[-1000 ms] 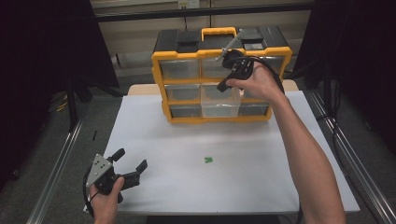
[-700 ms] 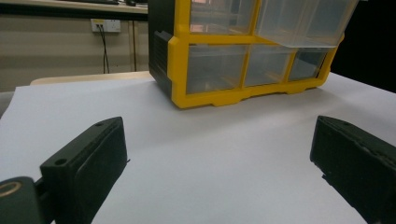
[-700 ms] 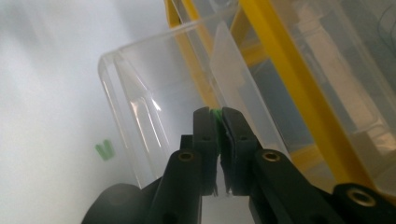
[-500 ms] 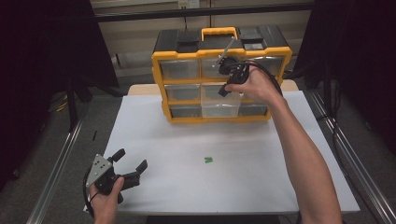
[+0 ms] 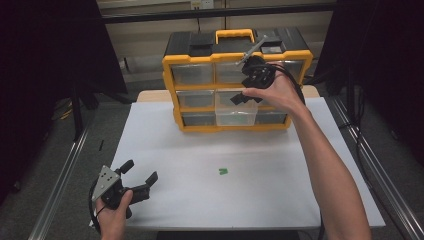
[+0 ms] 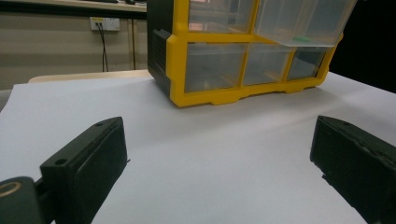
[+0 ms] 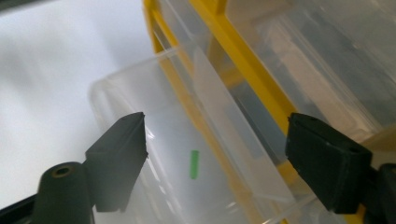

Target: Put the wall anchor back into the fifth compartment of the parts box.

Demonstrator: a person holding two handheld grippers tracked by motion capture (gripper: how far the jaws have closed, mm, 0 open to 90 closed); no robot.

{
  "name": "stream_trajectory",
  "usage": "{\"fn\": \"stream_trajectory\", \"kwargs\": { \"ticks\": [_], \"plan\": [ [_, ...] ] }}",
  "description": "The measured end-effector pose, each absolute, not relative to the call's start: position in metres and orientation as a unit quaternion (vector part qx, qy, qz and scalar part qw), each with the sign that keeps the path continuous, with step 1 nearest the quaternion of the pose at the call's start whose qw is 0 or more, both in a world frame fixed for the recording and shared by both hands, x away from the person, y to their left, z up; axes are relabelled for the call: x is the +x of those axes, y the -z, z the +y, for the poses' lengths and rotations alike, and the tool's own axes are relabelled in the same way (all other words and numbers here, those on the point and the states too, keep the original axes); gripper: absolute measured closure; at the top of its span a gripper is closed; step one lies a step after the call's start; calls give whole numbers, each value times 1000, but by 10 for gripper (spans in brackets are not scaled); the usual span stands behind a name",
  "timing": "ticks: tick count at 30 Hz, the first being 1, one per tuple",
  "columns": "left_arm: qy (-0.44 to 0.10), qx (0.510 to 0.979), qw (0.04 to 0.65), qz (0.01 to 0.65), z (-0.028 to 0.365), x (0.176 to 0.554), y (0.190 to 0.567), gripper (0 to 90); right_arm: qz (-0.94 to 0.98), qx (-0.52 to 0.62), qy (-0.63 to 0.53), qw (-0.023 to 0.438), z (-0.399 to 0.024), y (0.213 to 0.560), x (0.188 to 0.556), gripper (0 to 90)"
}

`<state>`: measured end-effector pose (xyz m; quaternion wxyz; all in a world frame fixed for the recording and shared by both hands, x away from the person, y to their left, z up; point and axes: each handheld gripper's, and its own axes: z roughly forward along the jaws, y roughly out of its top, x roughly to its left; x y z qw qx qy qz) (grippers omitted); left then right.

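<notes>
A yellow and black drawer organizer [image 5: 169,90] stands at the back of the white table. Its middle clear drawer [image 5: 235,114] is pulled out. My right gripper [image 5: 245,97] hangs over that drawer; its jaws have just been opening and hold nothing. In the right gripper view the gripper [image 7: 217,123] stands open above a small green piece [image 7: 194,164] lying on the floor of the drawer [image 7: 140,93]. A second green piece [image 5: 223,171] lies on the table. My left gripper [image 5: 141,170] rests open near the front left edge, with nothing between its jaws [image 6: 219,158].
The organizer [image 6: 177,70] has several other clear drawers, all pushed in, and a yellow handle [image 5: 234,34] on top. Metal rails [image 5: 60,175] run along both sides of the table. White tabletop [image 5: 260,160] stretches between the organizer and the front edge.
The right gripper's jaws, shut before, now stand apart over the pulled-out drawer; that hand shifted only slightly. The left hand and its gripper stayed where they were.
</notes>
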<state>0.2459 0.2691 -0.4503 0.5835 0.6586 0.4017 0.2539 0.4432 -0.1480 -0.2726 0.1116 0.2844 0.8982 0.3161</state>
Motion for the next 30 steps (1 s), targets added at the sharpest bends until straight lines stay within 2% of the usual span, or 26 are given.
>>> {"fn": "stream_trajectory", "kwargs": {
  "ticks": [2, 8, 9, 12, 21, 30],
  "plan": [
    [-253, 659, 584, 402, 269, 246, 450, 40, 891, 288, -333, 114, -151, 272, 439, 76],
    [-255, 656, 582, 407, 269, 245, 450, 40, 865, 284, -394, 130, -163, 273, 426, 18],
    [-258, 667, 575, 397, 272, 245, 449, 40, 860, 285, -402, 131, -165, 274, 424, 24],
    [-260, 664, 574, 403, 272, 246, 450, 40, 850, 285, -425, 122, -174, 278, 416, 29],
    [-264, 668, 573, 394, 271, 246, 448, 40, 818, 294, -466, 165, -194, 287, 385, 17],
    [-261, 673, 573, 388, 273, 245, 448, 40, 804, 297, -488, 164, -204, 314, 356, 40]
  ]
}}
